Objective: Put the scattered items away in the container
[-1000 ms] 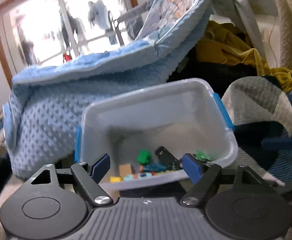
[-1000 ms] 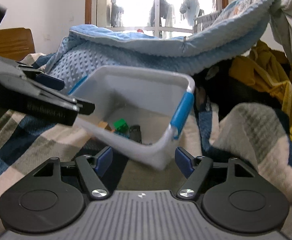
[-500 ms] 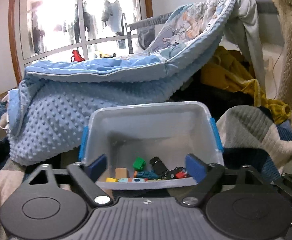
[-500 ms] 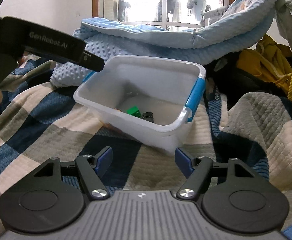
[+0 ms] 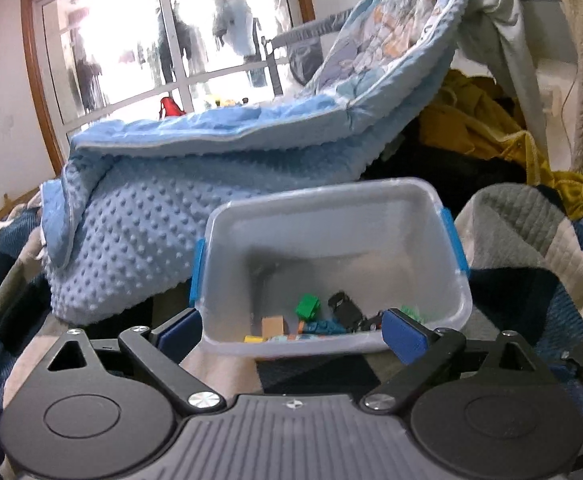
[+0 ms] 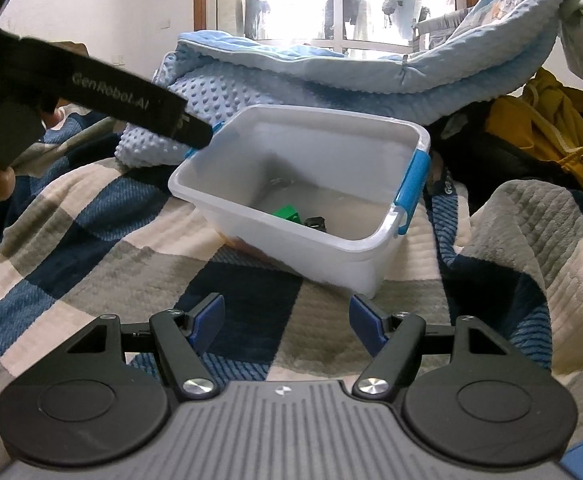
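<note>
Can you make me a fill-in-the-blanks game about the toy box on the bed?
1. The plastic box has ____ handles.
2. The box sits on a ____ blanket.
3. The green brick lies ____ the box.
4. The right claw holds ____.

Missing words: blue; checked; inside; nothing

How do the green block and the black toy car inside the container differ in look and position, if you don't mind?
The green block is bright green and boxy; the black toy car is dark and longer. In the left wrist view the block lies left of the car, nearer the tan block. Both rest on the floor of the container, close together.
</note>
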### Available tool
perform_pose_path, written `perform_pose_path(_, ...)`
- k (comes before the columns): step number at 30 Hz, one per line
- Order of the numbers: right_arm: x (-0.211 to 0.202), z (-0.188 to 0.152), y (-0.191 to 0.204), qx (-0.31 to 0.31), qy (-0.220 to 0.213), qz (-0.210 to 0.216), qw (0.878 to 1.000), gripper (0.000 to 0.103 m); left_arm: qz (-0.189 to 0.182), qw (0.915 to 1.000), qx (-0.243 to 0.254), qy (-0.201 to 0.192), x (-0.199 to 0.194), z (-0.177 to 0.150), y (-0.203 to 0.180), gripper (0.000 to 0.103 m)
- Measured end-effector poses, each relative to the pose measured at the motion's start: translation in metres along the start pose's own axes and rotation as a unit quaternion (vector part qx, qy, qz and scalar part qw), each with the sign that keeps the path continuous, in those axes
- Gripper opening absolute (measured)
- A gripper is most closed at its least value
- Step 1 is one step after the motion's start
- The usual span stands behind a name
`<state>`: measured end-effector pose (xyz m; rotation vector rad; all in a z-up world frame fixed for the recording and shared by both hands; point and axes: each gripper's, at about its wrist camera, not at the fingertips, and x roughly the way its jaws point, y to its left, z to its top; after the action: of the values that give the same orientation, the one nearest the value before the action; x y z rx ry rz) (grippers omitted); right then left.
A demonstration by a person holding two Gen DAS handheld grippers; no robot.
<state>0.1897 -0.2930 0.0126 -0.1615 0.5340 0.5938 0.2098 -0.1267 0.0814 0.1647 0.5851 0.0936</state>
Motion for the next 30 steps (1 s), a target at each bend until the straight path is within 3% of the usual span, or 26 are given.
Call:
perform_pose_path(20, -0.001, -0.003, 0.016, 0.011, 0.003, 0.009, 1.000, 0.074, -0.001, 0.9998, 0.003, 0.022, 0.000, -0.018, 0.002, 0.098)
perform_pose_path(27, 0.003, 0.003, 0.016, 0.039, 0.001, -0.016, 0.999, 0.098, 0.003, 0.9996, -0.005, 0.026, 0.003, -0.020, 0.006, 0.098)
perform_pose_path(30, 0.006, 0.005, 0.013, 0.058, 0.005, -0.035, 0.998, 0.099, 0.006, 0.9996, -0.010, 0.027, 0.004, -0.021, 0.009, 0.098)
